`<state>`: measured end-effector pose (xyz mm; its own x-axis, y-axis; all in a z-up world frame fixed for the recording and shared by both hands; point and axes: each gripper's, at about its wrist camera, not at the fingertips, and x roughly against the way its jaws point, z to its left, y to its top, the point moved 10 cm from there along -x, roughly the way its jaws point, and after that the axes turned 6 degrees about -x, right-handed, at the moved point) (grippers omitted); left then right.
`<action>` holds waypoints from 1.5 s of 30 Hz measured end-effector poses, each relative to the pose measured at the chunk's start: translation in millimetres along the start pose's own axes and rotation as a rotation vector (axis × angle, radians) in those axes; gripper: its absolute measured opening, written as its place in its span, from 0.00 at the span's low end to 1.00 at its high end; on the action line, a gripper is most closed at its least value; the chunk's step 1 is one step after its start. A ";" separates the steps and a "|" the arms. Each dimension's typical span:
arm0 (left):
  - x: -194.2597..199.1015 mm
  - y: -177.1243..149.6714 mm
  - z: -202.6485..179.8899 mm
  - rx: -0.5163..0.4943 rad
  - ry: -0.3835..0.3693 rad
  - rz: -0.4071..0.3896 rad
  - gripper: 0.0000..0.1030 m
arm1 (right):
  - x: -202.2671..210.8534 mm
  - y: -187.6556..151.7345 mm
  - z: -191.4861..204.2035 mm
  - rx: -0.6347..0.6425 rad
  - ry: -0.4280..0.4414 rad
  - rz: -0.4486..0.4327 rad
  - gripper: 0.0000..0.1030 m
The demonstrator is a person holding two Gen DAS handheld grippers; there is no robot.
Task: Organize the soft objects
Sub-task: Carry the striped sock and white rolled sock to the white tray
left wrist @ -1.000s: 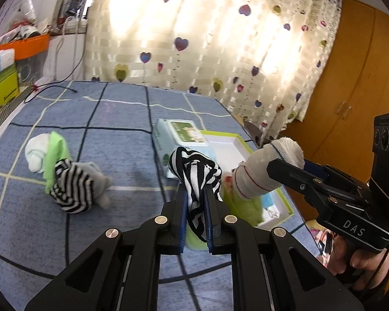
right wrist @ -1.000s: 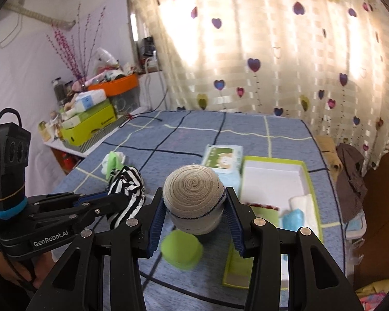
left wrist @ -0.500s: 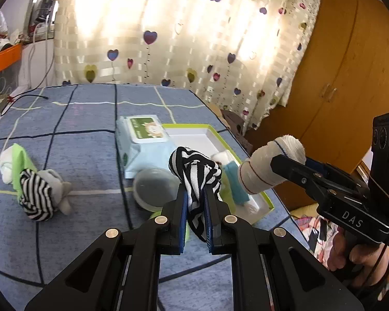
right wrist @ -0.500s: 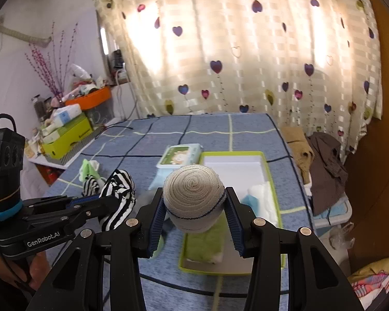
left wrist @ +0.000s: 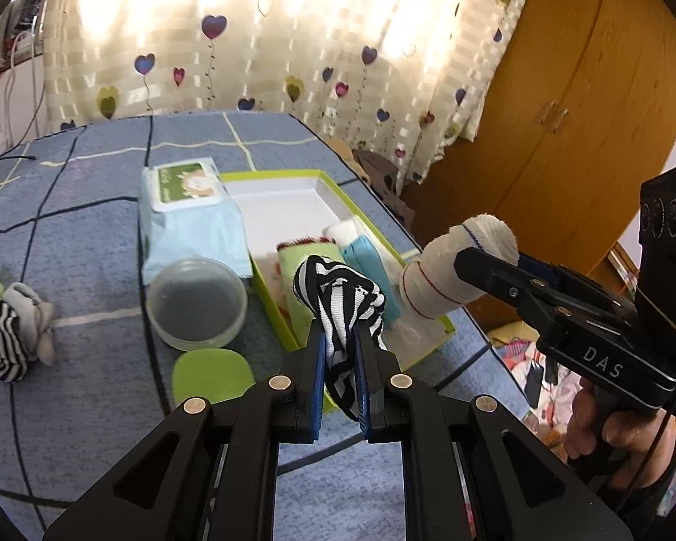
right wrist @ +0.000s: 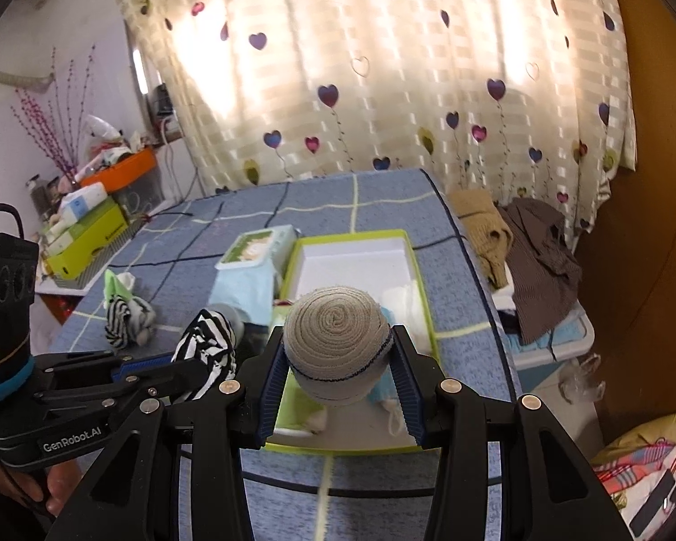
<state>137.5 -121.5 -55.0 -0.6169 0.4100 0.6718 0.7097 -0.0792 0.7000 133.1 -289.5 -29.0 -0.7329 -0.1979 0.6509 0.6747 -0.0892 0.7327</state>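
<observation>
My left gripper is shut on a black-and-white striped sock and holds it above the near left edge of the green-rimmed white box. My right gripper is shut on a rolled beige sock and holds it above the box's near end. In the left wrist view the beige roll hangs over the box's right side. Folded green, blue and white pieces lie in the box. Another striped sock bundle lies on the blue bed at left.
A pack of wet wipes lies left of the box, with a clear round lid and a green lid in front of it. Clothes are piled by the bed's right side. A wooden wardrobe stands at right.
Both grippers have swung right with their socks, closer to the box. The striped bundle on the bed has slid to the left edge of the left wrist view.
</observation>
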 end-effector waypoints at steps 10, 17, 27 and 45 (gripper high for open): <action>-33.8 -9.9 -13.3 -0.017 -0.021 0.083 0.12 | -23.6 -20.1 -27.8 -0.045 -0.022 0.061 0.42; -57.1 -21.4 -15.8 -0.007 -0.029 0.163 0.12 | -41.2 -34.3 -40.1 -0.059 -0.028 0.108 0.42; -75.6 -18.7 -3.2 0.026 0.002 0.188 0.12 | -63.0 -27.9 -41.4 -0.050 -0.010 0.089 0.42; -103.6 18.0 25.4 0.091 0.058 0.153 0.12 | -108.1 11.0 -42.1 -0.011 0.005 0.082 0.42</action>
<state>222.9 -142.4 -118.2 -0.5160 0.3459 0.7837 0.8232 -0.0527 0.5653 223.4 -310.2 -99.7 -0.6750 -0.2097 0.7074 0.7332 -0.0832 0.6749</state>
